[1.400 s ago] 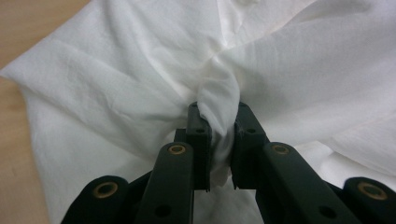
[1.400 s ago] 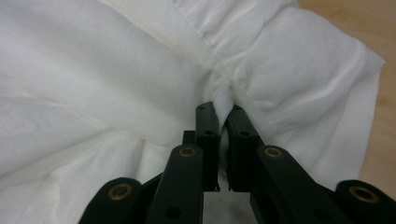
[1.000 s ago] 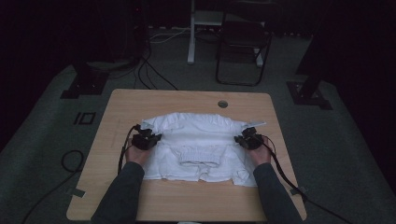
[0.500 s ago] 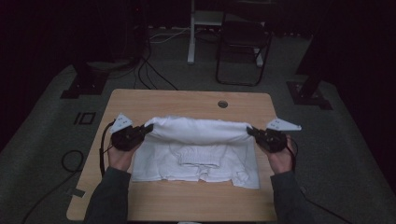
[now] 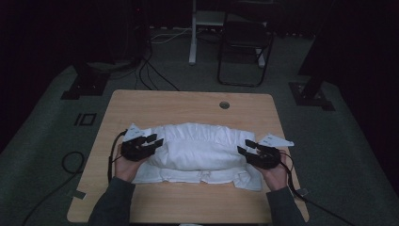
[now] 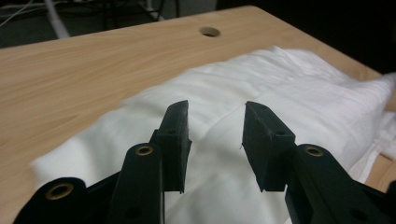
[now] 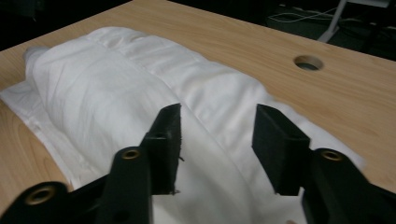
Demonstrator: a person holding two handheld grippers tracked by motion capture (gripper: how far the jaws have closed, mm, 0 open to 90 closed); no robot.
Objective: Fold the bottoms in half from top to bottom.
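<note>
- White cloth, a folded garment (image 5: 197, 150), lies across the middle of my wooden table (image 5: 188, 106) in the high view, its upper fold bulging over the flatter layer nearest me. My left gripper (image 5: 149, 140) sits at the garment's left end and my right gripper (image 5: 245, 147) at its right end, one in each hand, cables trailing off toward me.
- Left gripper view: my left gripper (image 6: 215, 140) has its jaws parted, having just been opening, with bare gap between the pads (nothing pinched). The garment (image 6: 280, 88) spreads below and beyond them, and the table's round hole (image 6: 209, 31) sits farther off.
- Right gripper view: my right gripper (image 7: 217, 149) stands likewise apart, jaws just opened and gripping nothing, above the garment (image 7: 102, 93), which runs away in a long rolled fold.
</note>
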